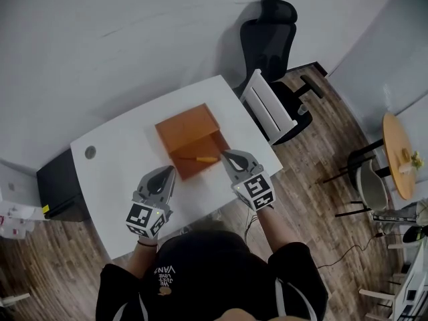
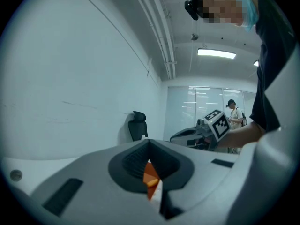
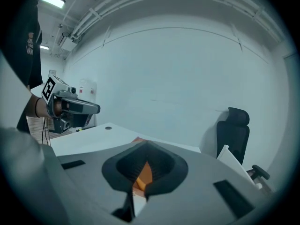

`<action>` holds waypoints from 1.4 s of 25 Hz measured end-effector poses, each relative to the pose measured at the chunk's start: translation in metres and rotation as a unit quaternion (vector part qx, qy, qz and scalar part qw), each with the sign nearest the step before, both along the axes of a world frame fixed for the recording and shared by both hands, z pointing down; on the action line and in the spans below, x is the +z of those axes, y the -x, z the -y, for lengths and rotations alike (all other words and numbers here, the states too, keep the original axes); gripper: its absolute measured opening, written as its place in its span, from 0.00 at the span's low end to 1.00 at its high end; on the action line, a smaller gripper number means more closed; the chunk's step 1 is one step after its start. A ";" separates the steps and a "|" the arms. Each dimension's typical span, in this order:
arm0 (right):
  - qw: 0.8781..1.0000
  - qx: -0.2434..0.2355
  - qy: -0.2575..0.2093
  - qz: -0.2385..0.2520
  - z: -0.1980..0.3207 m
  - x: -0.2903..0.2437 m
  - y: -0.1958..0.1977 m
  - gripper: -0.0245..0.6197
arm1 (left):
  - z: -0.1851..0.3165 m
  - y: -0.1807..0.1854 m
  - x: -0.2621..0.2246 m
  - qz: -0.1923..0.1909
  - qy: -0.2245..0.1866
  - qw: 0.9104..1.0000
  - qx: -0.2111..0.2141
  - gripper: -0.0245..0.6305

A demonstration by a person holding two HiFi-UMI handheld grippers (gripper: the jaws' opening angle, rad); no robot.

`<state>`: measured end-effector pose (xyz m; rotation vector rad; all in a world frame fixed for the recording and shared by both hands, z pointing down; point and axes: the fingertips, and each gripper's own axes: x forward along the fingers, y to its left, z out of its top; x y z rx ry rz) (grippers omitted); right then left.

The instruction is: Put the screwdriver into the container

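**Screwdriver lies just left of the right jaws**

Head view, frame centre: the screwdriver (image 1: 200, 159) lies crosswise in the orange container (image 1: 187, 129), its yellow end by the right gripper (image 1: 226, 154), whose jaws are closed. The left gripper (image 1: 171, 171), lower left, is also closed, empty and farther off.

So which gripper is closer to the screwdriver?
Right. The right gripper has its tips just beside the screwdriver, at its right end. The left gripper is farther off, by the near left corner of the orange container.

Left gripper (image 1: 168, 173), right gripper (image 1: 227, 156) (jaws together)
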<state>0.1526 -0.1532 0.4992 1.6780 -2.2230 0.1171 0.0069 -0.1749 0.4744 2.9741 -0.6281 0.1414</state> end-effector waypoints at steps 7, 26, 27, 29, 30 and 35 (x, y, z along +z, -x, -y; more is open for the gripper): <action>1.000 0.010 -0.023 0.019 -0.010 -0.014 -0.001 0.06 | 0.001 0.000 0.000 -0.002 0.000 1.000 0.001 0.06; 0.994 0.034 -0.071 0.075 -0.025 -0.044 -0.006 0.06 | 0.008 -0.003 -0.001 -0.010 0.002 1.000 -0.003 0.06; 0.994 0.034 -0.073 0.078 -0.026 -0.045 -0.006 0.06 | 0.009 -0.004 -0.002 -0.010 0.002 1.000 -0.004 0.06; 0.993 0.034 -0.076 0.086 -0.028 -0.046 -0.006 0.06 | 0.009 -0.006 -0.003 -0.011 0.003 1.000 -0.005 0.06; 0.992 0.034 -0.077 0.089 -0.029 -0.047 -0.006 0.06 | 0.010 -0.006 -0.003 -0.012 0.004 1.000 -0.006 0.06; 0.991 0.032 -0.079 0.103 -0.034 -0.046 -0.004 0.06 | 0.010 -0.005 -0.004 -0.015 0.006 1.000 -0.011 0.06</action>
